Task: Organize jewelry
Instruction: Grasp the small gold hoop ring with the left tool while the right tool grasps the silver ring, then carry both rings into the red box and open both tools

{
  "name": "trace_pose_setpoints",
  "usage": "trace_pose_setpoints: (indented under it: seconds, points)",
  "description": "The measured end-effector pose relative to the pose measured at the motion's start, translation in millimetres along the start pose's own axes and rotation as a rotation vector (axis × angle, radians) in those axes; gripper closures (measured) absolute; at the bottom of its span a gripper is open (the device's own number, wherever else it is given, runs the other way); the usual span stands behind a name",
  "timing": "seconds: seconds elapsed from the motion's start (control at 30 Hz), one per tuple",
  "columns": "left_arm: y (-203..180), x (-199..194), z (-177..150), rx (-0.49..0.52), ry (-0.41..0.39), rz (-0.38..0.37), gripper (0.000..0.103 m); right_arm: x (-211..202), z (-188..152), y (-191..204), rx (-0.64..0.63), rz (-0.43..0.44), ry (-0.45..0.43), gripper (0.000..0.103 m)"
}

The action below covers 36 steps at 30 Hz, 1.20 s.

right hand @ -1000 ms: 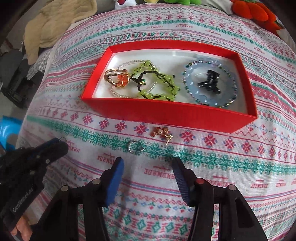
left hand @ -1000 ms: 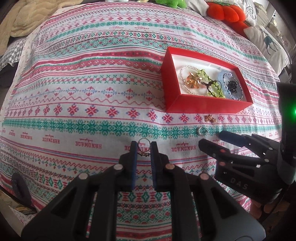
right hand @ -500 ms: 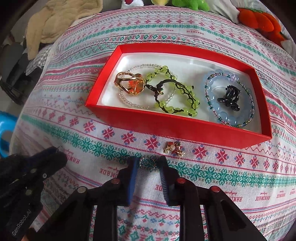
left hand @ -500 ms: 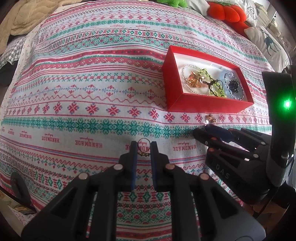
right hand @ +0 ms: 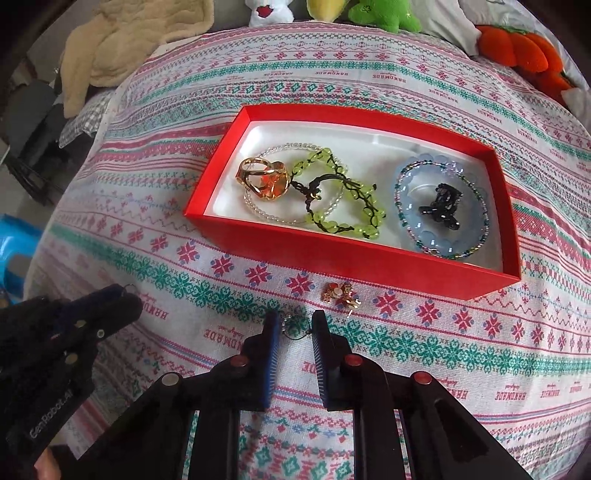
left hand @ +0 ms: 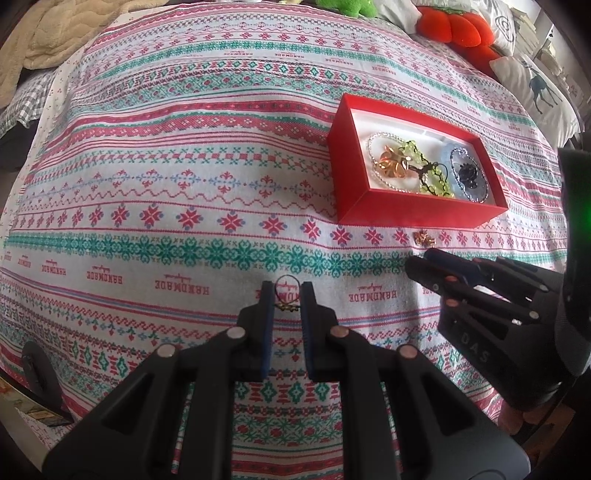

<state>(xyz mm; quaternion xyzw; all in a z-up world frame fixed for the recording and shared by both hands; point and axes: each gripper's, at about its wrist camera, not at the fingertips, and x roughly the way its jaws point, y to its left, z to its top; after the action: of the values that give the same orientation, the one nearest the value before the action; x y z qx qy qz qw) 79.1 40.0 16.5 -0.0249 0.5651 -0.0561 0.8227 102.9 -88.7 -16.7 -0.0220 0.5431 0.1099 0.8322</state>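
Note:
My left gripper (left hand: pixel 287 293) is shut on a small thin ring with a gold charm (left hand: pixel 286 295), just above the patterned bedspread. In the right wrist view, my right gripper (right hand: pixel 295 323) is shut on a small silver ring (right hand: pixel 293 326) low over the cloth. A gold and red earring (right hand: pixel 340 295) lies on the cloth just beyond that gripper. Behind the earring stands the open red box (right hand: pixel 332 254). It holds a gold ring with an orange stone (right hand: pixel 264 181), a green bead bracelet (right hand: pixel 340 199), a blue bracelet (right hand: pixel 443 236) and a black clip (right hand: pixel 441 203). The left gripper (right hand: pixel 125 295) shows at the lower left.
A beige blanket (right hand: pixel 129 40) lies at the bed's far left corner. Plush toys (right hand: pixel 384 14) and an orange cushion (right hand: pixel 517 48) line the back. A deer-print pillow (left hand: pixel 535 85) sits far right. The bed edge drops off at the left by a blue object (right hand: pixel 14 240).
My right gripper moved forward to the silver ring and its wide jaws came together around it. The left gripper kept still with its ring.

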Motion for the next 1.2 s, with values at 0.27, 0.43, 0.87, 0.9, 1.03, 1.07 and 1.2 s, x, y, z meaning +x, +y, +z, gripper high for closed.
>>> trace_pose_setpoints:
  seconds: [0.27, 0.43, 0.87, 0.9, 1.03, 1.07, 1.2]
  points:
    - [-6, -4, 1, 0.006, -0.025, -0.024, 0.088, -20, -9, -18, 0.019, 0.022, -0.021, 0.085]
    - [-12, -5, 4, 0.009, -0.041, -0.038, 0.088, -37, -14, -29, 0.032, 0.033, -0.054, 0.085]
    - [-38, -19, 19, 0.072, -0.164, -0.128, 0.088, -75, -9, -76, 0.136, 0.051, -0.185, 0.085]
    - [-41, -19, 20, 0.077, -0.170, -0.133, 0.088, -76, -6, -76, 0.138, 0.050, -0.193, 0.085]
    - [-52, -19, 27, 0.109, -0.203, -0.146, 0.088, -78, 1, -83, 0.137, 0.048, -0.228, 0.085]
    - [-56, -19, 31, 0.120, -0.217, -0.147, 0.088, -77, 3, -84, 0.137, 0.046, -0.238, 0.085]
    - [-68, -13, 43, 0.144, -0.271, -0.150, 0.088, -74, 11, -93, 0.145, 0.046, -0.259, 0.085]
